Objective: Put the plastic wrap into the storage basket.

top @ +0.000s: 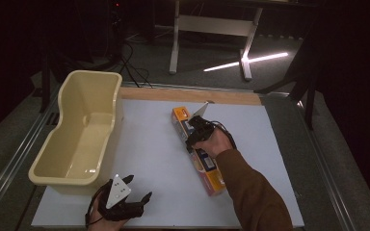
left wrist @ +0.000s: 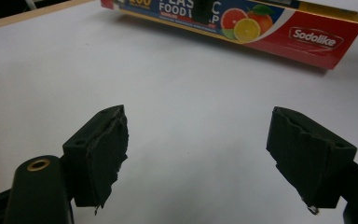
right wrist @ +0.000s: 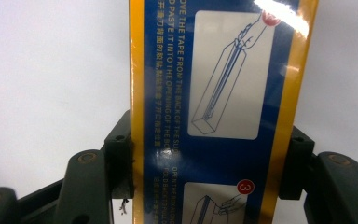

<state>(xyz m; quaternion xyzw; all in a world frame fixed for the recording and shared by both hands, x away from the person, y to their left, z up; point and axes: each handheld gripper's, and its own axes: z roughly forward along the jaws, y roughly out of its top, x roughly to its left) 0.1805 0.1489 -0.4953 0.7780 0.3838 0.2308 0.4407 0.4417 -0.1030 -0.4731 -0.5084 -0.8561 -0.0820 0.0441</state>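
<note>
While lying lengthwise between jaws: food-wrap box, being clamped across its narrow width by right gripper; left gripper gaping wide, well apart.

On the white tabletop the long orange-and-blue cardboard food-wrap box lies flat right of centre, running from the far side towards the near edge. The cream plastic tub stands on the left part — well apart from the box. The right tool sits over the box's middle; the left tool is at the near edge, just before the tub.
</note>
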